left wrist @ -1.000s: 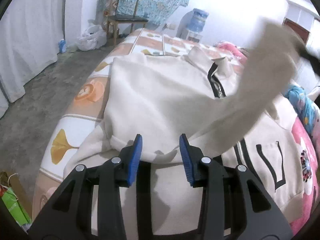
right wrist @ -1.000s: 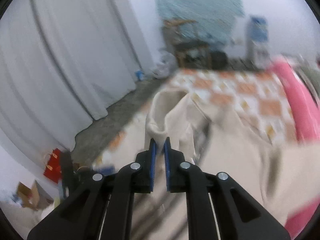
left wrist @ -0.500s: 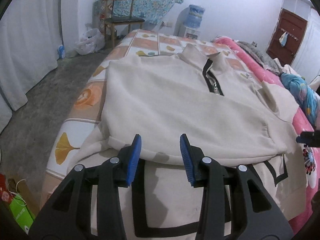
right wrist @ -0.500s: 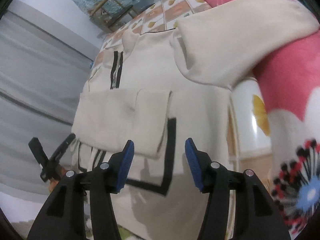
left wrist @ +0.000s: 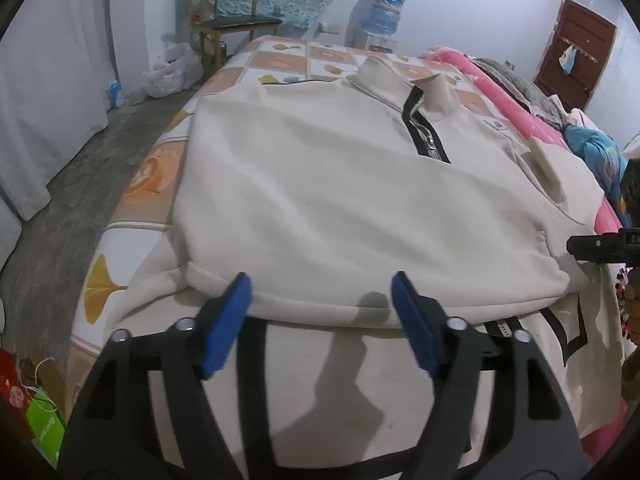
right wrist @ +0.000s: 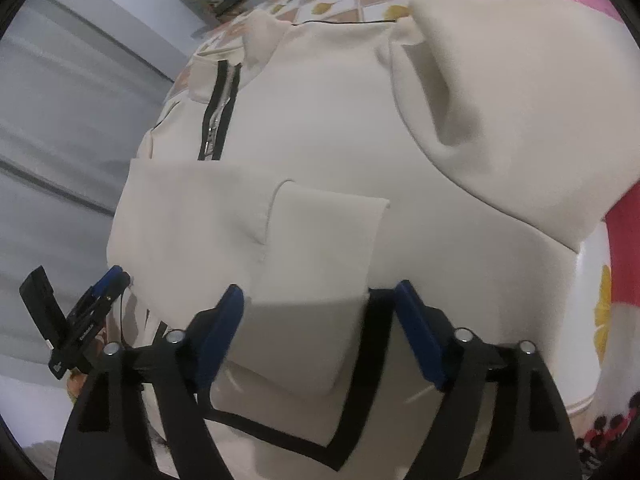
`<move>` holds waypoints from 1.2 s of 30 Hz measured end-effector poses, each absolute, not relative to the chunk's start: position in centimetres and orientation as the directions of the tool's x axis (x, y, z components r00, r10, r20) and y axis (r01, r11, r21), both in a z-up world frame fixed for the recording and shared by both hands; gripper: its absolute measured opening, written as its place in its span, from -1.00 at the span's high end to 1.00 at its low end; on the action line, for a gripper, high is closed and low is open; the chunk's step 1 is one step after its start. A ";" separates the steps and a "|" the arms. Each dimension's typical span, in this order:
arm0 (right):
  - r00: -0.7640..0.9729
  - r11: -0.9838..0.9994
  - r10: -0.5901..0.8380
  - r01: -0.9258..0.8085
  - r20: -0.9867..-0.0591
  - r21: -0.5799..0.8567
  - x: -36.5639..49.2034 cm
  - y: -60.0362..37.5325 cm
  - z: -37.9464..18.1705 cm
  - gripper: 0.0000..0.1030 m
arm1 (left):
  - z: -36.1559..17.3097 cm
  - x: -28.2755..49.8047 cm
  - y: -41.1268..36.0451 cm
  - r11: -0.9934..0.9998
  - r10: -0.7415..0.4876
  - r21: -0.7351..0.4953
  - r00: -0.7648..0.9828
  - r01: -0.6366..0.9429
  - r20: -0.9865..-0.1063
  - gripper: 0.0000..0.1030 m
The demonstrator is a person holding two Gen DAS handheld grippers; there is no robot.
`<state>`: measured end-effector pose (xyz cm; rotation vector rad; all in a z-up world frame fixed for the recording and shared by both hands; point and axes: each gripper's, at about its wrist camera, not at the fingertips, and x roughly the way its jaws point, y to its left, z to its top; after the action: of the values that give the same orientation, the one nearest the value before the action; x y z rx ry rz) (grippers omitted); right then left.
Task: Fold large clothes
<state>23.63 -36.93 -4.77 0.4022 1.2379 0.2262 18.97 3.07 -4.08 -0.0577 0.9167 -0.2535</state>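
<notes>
A large cream zip jacket [left wrist: 340, 200] with black trim lies flat on the bed, collar at the far end. One sleeve [left wrist: 360, 280] lies folded across its front; in the right wrist view its cuff [right wrist: 320, 236] rests just ahead of my fingers. The other sleeve [right wrist: 520, 120] is bunched at the right. My left gripper [left wrist: 322, 320] is open and empty at the folded sleeve's near edge; it also shows in the right wrist view [right wrist: 108, 280]. My right gripper [right wrist: 320, 320] is open and empty over the cuff; its tip shows at the edge of the left wrist view [left wrist: 600, 248].
The bed has a tiled orange-and-white sheet [left wrist: 148, 184] and a pink blanket [left wrist: 516, 108] along the right. A wooden chair [left wrist: 232, 20], a water dispenser [left wrist: 380, 16] and bags [left wrist: 172, 72] stand beyond. White curtains [left wrist: 48, 100] hang left. Red and green bags [left wrist: 28, 412] sit on the floor.
A second ago my right gripper was shut on the sleeve, carrying it across the jacket. The sleeve now lies flat and both grippers stand open, jaws wider than before.
</notes>
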 end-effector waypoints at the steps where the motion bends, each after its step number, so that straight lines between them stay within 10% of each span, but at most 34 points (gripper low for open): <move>1: 0.321 0.912 0.376 0.041 -0.869 0.409 23.7 -36.8 -4.8 -0.53 | -4.1 19.0 2.7 0.969 -0.236 -0.148 0.580 0.196 -0.779 -0.53; 8: 0.345 0.920 0.376 -0.030 -0.860 0.390 23.3 -35.5 -4.9 -0.88 | -4.6 19.6 0.6 0.979 -0.159 -0.053 0.575 0.196 -0.802 -0.78; 36: 0.384 0.883 0.456 -0.085 -0.803 0.461 22.1 -37.1 -4.7 -0.88 | -5.2 19.8 -1.1 0.980 -0.055 0.067 0.581 0.187 -0.812 -0.87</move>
<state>22.13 -37.08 -4.67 0.3739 1.1299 0.3551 19.81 -1.14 -5.19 0.1514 0.9408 -0.1424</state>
